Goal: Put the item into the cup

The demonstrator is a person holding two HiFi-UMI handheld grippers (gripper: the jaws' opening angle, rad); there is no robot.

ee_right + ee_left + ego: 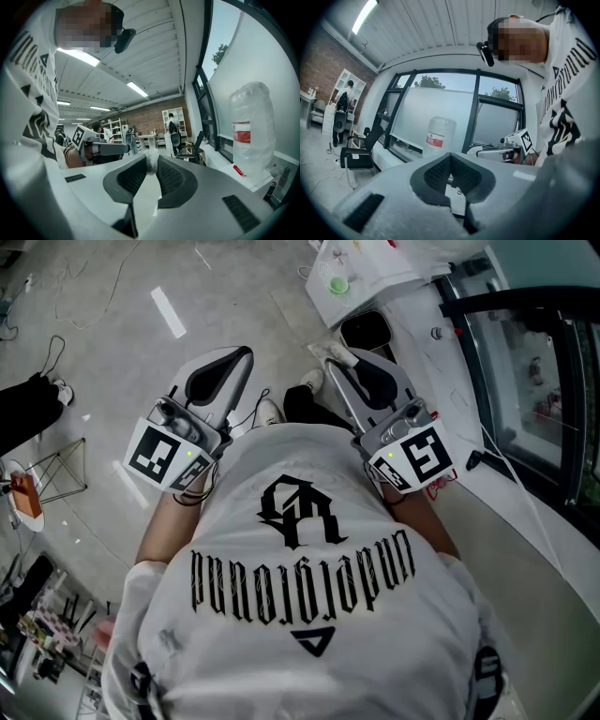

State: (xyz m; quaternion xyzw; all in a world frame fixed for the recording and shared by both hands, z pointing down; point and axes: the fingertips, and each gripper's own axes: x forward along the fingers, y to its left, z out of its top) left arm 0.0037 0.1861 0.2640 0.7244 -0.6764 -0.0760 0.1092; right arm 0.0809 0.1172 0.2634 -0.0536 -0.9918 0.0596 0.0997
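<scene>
I hold both grippers close against my chest, in a white printed T-shirt (309, 587), with the jaws pointing away from me. The left gripper (246, 354) is shut, its dark ribbed pads (438, 172) meeting at the tip with nothing between them. The right gripper (330, 354) is shut on a small white fluffy item (151, 158), pinched at the tips of its pads (171, 176). Each gripper appears in the other's view: the right gripper (513, 145) and the left gripper (96, 143). I cannot make out a cup in any view.
A large water bottle (439, 132) (251, 129) stands by the window on a white counter (525, 493). Ahead are a white table (361, 277) and a black bin (366, 331). A black office chair (358, 154) and a standing person (343, 110) are farther off.
</scene>
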